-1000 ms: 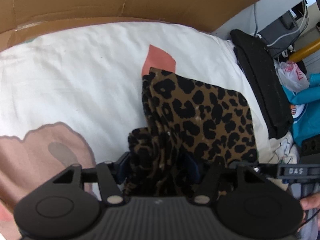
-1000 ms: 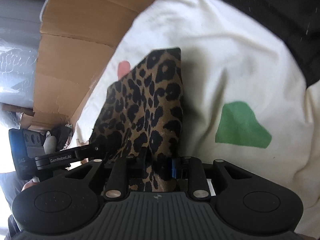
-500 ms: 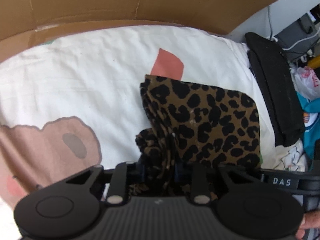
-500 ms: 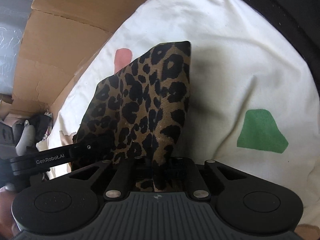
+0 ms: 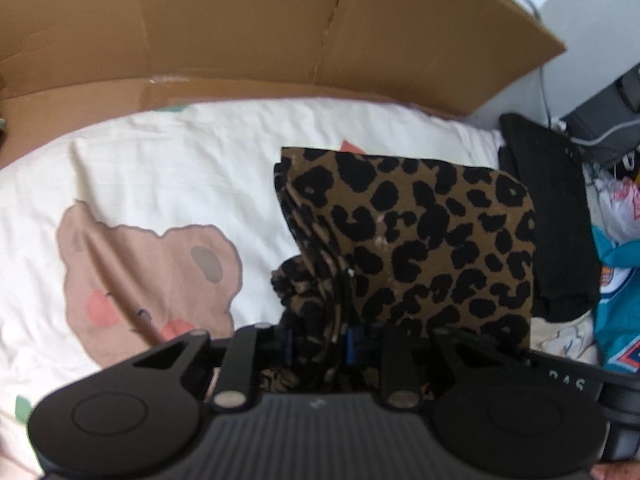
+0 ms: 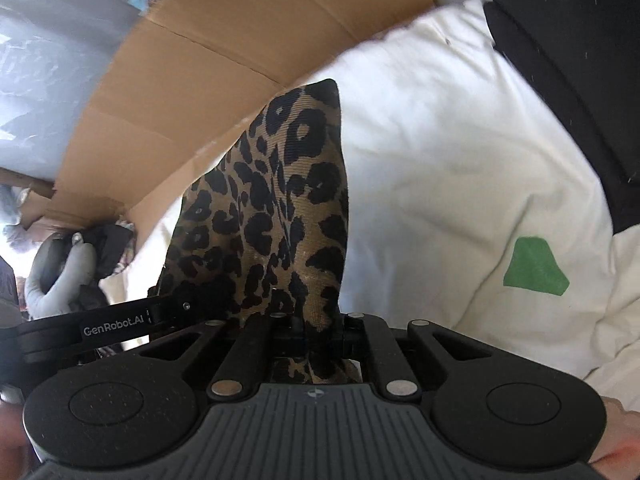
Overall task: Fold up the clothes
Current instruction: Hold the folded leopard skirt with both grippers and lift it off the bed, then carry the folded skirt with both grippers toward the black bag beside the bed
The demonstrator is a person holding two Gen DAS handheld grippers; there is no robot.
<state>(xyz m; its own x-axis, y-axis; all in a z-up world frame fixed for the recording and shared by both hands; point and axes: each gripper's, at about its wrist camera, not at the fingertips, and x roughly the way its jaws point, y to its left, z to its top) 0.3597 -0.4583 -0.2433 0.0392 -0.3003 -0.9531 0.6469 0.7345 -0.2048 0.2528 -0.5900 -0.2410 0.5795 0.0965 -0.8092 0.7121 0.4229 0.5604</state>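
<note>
From the left wrist camera, one leopard-print garment point(image 5: 420, 240) hangs folded above a cream sheet point(image 5: 168, 168); the left gripper point(image 5: 318, 338) has its jaws drawn narrow and pinched on a bunched edge of the cloth, which gathers into pleats between two blue-tipped fingers point(image 5: 351, 343); the rest of the garment spreads flat to the right of the pinch, its far corner reaching toward a black folded cloth point(image 5: 556, 216) that lies along the sheet's right edge; the sheet carries one large pink bear print point(image 5: 132, 264) at the left, and one small red patch point(image 5: 350, 147) peeks out just behind the garment's top edge; one sheet of brown cardboard point(image 5: 280, 24) stands along the far side of the bed; at the far right lie one teal item point(image 5: 620, 304) and some grey cables point(image 5: 608, 132), too blurred to count.

From the right wrist camera, the same single garment point(image 6: 280, 208) rises as a tall pointed fold in front of the lens; the right gripper point(image 6: 316, 328) is closed tight on its lower edge, the cloth squeezed between the two fingers point(image 6: 352, 330); the other gripper's black arm point(image 6: 120, 324), printed with white lettering, crosses in from the left and meets the garment's left side; the cream sheet point(image 6: 440, 160) lies beneath, showing one green patch point(image 6: 536, 266) at the right; black fabric point(image 6: 580, 60) fills the upper right corner; the cardboard point(image 6: 200, 80) slants across the upper left; one grey curved object point(image 6: 60, 272) sits low at the left, its kind unclear; part of a hand point(image 6: 616, 436) shows at the lower right corner.
</note>
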